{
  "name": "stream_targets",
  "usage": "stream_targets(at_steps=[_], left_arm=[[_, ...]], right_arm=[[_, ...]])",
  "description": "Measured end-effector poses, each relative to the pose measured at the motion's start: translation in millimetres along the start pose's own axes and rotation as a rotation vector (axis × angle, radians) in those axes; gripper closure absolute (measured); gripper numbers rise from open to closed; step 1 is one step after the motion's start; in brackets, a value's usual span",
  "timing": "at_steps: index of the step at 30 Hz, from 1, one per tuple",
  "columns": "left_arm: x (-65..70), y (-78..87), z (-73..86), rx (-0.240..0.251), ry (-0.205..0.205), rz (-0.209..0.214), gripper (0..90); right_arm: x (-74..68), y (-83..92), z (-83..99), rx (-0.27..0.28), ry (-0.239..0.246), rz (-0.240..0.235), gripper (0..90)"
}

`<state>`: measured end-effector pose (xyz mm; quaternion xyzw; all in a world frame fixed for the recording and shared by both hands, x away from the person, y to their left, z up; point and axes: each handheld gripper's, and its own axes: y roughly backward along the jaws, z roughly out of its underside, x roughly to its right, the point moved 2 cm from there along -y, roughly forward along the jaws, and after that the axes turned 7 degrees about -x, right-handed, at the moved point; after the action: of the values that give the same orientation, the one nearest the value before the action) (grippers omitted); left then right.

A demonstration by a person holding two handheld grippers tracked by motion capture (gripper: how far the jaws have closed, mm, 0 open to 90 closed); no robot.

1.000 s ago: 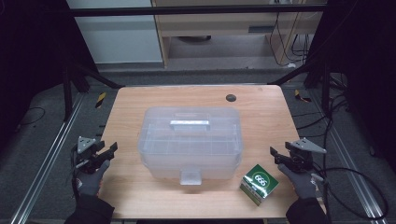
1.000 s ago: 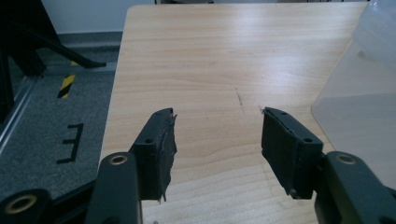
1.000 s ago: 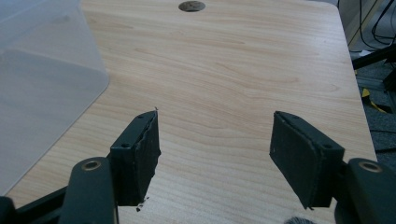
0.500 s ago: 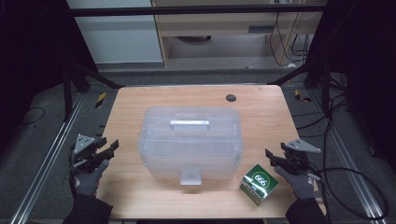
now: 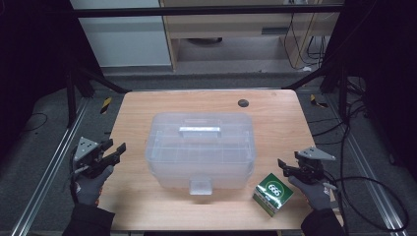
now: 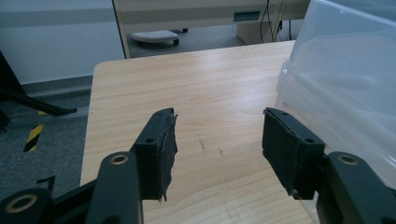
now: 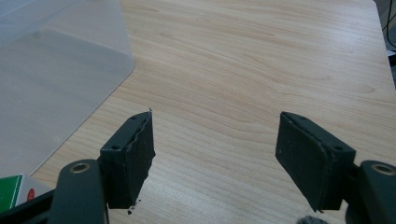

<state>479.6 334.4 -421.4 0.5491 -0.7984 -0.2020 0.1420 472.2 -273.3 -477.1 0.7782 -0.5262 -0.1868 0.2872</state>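
The clear plastic storage box [image 5: 200, 149], lid on and a flat carry handle [image 5: 199, 130] lying along its top, stands in the middle of the wooden desk [image 5: 275, 115], its front latch tab [image 5: 200, 186] facing the person. In the left gripper view its frosted wall [image 6: 345, 88] rises just to the right of the jaws; in the right gripper view its rounded corner [image 7: 56, 79] lies to the upper left.

A small green carton [image 5: 273, 193] sits on the desk near the box's front right corner, apart from it; a sliver of its green face [image 7: 9, 191] shows at the bottom left of the right gripper view.

The right tongs [image 5: 291, 167] stand wide, and their jaws have just been opening further, with bare desk between the pads [image 7: 140, 154] and nothing held. They hover just right of the carton, without touching it, and point inward toward the box. The gloved right hand [image 5: 314, 189] comes up from the desk's near right corner.

The left tongs [image 5: 114, 152] are also spread wide and empty, with bare wood grain between the pads [image 6: 163, 149]. They hang at the desk's left edge, aimed toward the box and well short of it. The gloved left hand [image 5: 91, 184] grips the body from below, forearm entering from the bottom of the high view, the grey three-cornered plate [image 5: 84, 146] on top.
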Motion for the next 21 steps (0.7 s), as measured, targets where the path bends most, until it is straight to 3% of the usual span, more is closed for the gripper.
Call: stream_targets(at_steps=[1,2,4,5,10,21], left_arm=[[0.0,0.0,0.0,0.0,0.0,0.0,42.9],[4.0,0.9,-4.3,-0.005,-0.033,-0.008,42.1],[6.4,1.4,-6.8,-0.005,-0.044,-0.006,39.9],[11.1,2.9,-12.4,-0.003,-0.072,-0.01,39.5],[15.7,6.1,-27.2,0.014,-0.108,-0.021,38.5],[15.5,13.1,-47.2,0.02,-0.13,-0.015,46.6]], right_arm=[[0.0,0.4,-0.2,0.001,-0.002,-0.001,28.2],[0.1,0.5,-0.6,0.002,-0.003,-0.001,28.2],[0.4,0.7,-1.9,0.006,0.0,0.0,28.2],[0.1,0.8,-2.6,0.008,0.002,0.002,28.2],[-2.0,2.6,-5.3,0.014,0.004,-0.003,28.1],[-2.5,1.8,-6.1,0.01,0.012,-0.001,28.1]])
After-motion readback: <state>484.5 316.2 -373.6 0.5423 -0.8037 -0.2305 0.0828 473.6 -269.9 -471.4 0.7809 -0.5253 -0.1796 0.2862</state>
